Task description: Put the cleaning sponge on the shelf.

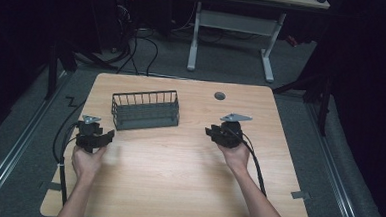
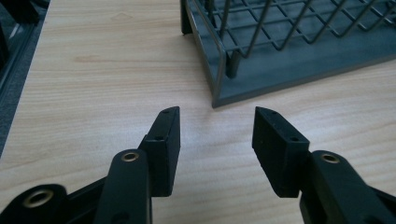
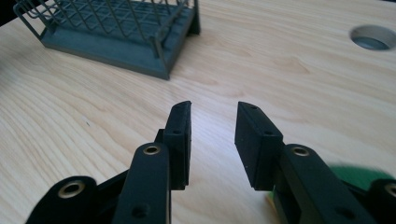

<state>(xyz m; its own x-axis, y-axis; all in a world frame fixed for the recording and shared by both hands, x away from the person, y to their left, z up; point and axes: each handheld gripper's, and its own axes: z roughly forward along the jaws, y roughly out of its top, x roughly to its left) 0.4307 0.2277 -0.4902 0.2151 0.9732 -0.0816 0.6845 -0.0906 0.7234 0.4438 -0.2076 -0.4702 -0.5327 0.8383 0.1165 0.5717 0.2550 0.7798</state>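
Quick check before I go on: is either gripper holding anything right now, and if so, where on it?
Nothing held. The left gripper and right gripper are both open over bare table.

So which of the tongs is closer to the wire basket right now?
Left. The left tongs sit just off the wire basket, at its near left corner; in the left gripper view that corner lies right ahead. The right tongs are farther away, off its right end.

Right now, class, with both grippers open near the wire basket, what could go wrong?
1. The left gripper sits close to the wire basket's corner; advancing may nudge the basket rather than grip it.
2. The right gripper's cable trails across the table and might snag.
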